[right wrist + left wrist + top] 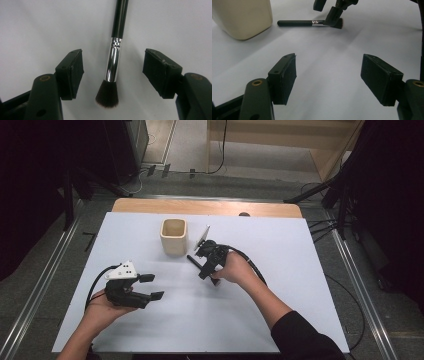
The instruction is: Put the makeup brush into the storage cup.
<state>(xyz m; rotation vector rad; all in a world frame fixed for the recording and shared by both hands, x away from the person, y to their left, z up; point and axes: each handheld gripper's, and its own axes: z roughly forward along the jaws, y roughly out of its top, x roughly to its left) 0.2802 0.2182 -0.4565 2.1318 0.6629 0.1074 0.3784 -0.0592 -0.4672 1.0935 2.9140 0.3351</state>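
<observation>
Table (300,320): a flat white matte sheet covered the top; a strip of pale wood showed along the far edge.
Cup (174,236): a cream, smooth-walled container, squarish with rounded corners, stood upright and open-topped on the far middle of the table, just left of the brush; in the left gripper view it (242,17) showed as a glossy pale wall at upper left.
Left gripper (151,287): black body with a white three-cornered plate on top, held low over the near left of the table, well apart from the brush; its jaws stood wide apart with bare table between them (328,77); flat black rectangular pads.
Right gripper (204,271): black, held above the brush near the table's middle; its jaws were spread, one on each side of the ferrule and touching nothing (113,73).
Brush (113,62): lay flat on the table between the right gripper's jaws, just right of the cup. Long axis ran from the bristles at the near right to the handle tip (189,257) at the far left, toward the cup. Slim round glossy black handle, shiny silver ferrule, short dark soft bristle tuft flaring outward; in the left gripper view it (297,23) lay crosswise, handle end toward the cup.
</observation>
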